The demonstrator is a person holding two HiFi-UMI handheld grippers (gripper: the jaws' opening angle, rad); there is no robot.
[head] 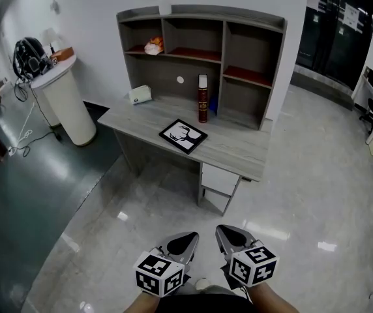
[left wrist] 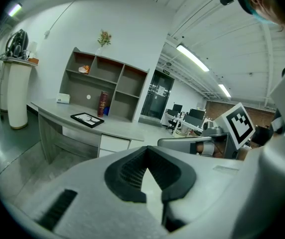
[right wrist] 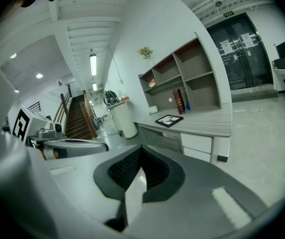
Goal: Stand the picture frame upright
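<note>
Frame (head: 183, 135) lies flat on the desk (head: 237, 147) at mid-picture, untouched, while your left gripper (head: 184, 242) and right gripper (head: 231, 237), both closed and empty, hang well short at bottom centre, the whole job apparently ahead.

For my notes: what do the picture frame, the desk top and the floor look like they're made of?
Picture frame: black, matte border, plastic or painted wood; cannot tell which. Desk: pale grey with streaky grain, likely wood-look laminate. Floor: light, glossy, with bright reflections, so probably polished stone or tile.
</note>
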